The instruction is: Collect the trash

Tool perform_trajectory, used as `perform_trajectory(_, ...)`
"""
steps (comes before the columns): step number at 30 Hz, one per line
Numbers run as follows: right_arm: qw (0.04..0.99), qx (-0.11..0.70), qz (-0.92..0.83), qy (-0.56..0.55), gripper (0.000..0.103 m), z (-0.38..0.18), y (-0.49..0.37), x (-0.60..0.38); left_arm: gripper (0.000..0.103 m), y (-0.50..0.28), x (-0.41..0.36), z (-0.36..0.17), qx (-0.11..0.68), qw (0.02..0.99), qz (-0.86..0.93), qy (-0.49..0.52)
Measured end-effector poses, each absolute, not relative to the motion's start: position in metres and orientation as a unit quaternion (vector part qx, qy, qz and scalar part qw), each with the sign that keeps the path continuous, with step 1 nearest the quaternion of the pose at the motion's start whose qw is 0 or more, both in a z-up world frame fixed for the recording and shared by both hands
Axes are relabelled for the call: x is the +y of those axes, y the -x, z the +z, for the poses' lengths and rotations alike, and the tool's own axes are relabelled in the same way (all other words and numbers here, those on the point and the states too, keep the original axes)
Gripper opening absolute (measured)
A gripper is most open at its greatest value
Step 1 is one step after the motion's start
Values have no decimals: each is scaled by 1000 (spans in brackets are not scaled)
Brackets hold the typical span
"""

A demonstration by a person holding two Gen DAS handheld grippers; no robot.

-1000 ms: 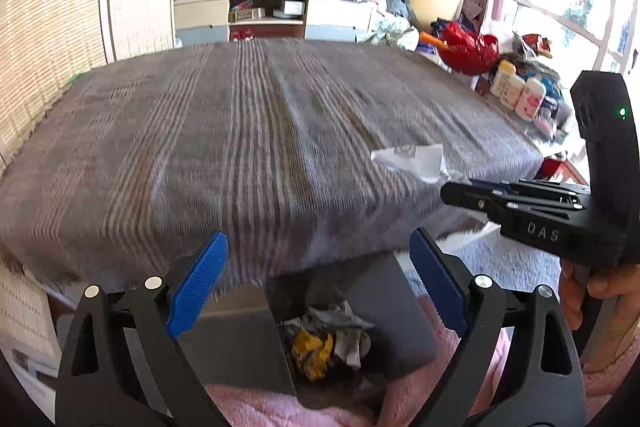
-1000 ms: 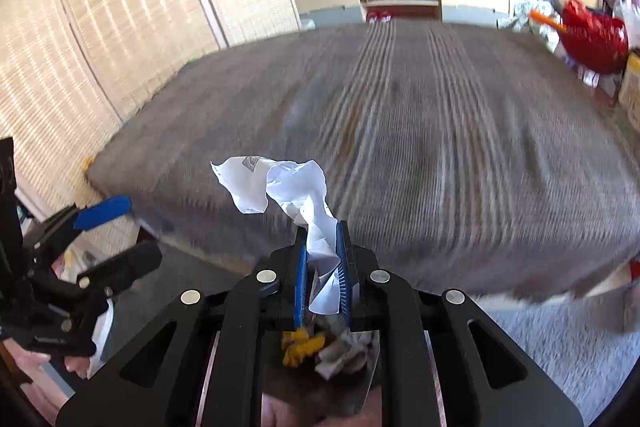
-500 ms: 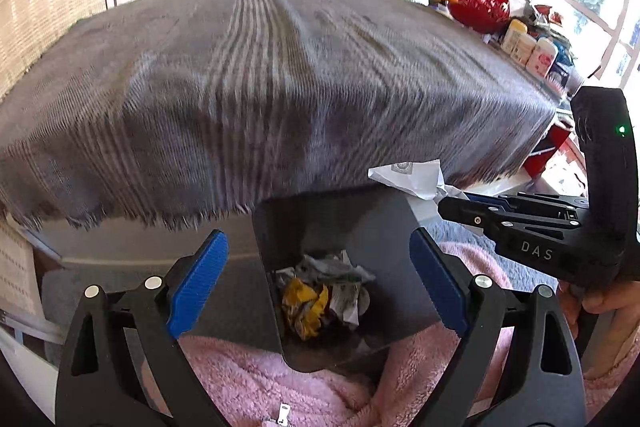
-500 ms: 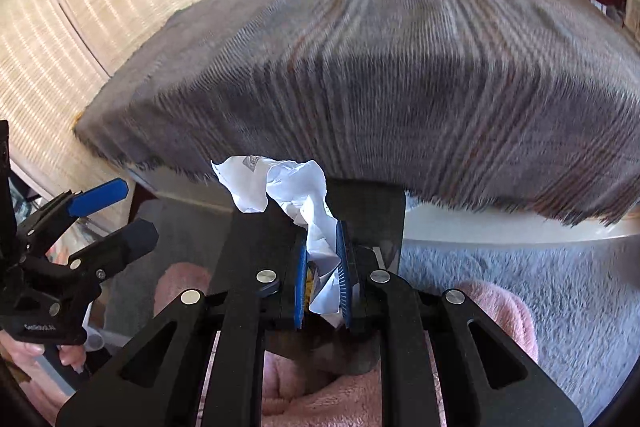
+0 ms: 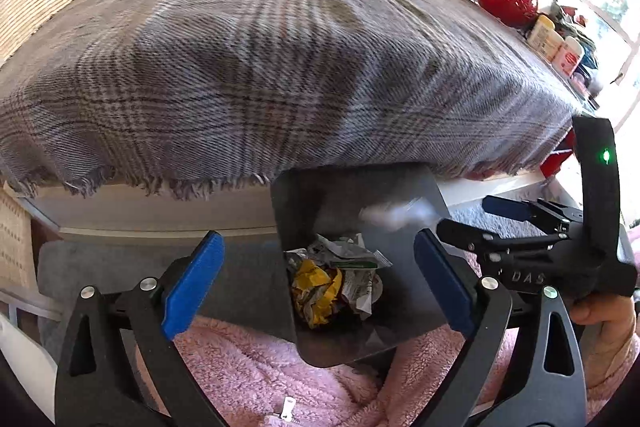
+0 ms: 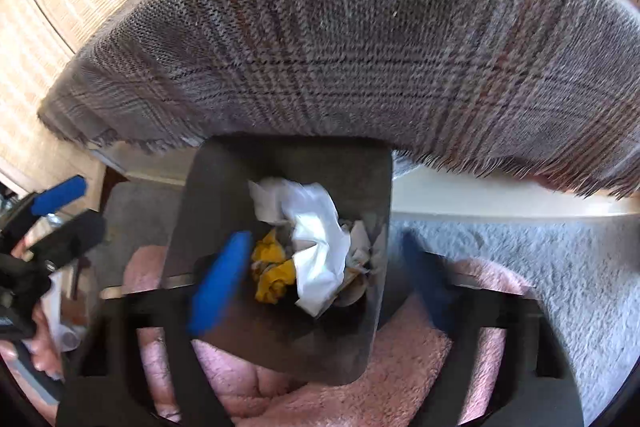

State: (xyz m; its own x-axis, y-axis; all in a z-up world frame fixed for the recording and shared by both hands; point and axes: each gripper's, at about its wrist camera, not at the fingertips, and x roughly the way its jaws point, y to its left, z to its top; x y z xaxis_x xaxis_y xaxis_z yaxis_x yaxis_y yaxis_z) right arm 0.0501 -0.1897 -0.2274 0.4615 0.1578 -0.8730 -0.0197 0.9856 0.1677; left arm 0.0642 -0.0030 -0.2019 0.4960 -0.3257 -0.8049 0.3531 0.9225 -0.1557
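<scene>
A: Right tongs [image 6: 324,263]?
B: Jaws are opening, blue pads blurring; the white crumpled paper [image 6: 316,239] is lying loose between them over the dark bin [image 6: 280,163], pads not pressing it.
A: Left wrist view?
B: Paper is only a pale smear [image 5: 394,213] there, above yellow and printed wrappers [image 5: 334,283]. Left tongs [image 5: 320,283] are standing wide, gripping nothing. The plaid-covered bed [image 5: 260,67] is sitting just behind the bin, pink fleece [image 5: 256,367] beneath it.

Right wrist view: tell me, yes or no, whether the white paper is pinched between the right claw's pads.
No. The white paper lies apart from the opening right claw, over the dark bin.
</scene>
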Motion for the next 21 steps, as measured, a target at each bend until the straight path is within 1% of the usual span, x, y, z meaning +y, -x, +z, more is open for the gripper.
perform_trajectory(1,852,518,50,-55,87,-228,-49,-189,92,-65,-1,-200,461,866,-193,-13)
perform_trajectory(3,852,519,53,-42,92,-228,-48,-189,93,-66,2,-196,459,868,-188,-11)
perform_trajectory(4,854,515,55,-40,99,-224,-47,-189,94,-66,3,-194,457,869,-187,-11)
perform_trajectory(12,875,475,60,-75,100,-182,-36,-205,95,-60,1,-170,438,879,-190,-21)
perform_trajectory(15,889,446,64,-87,100,-155,-29,-207,95,-55,2,-151,417,889,-191,-20)
perform_trajectory(21,923,362,73,-105,100,-97,-16,-217,95,-38,4,-101,345,919,-188,-16)
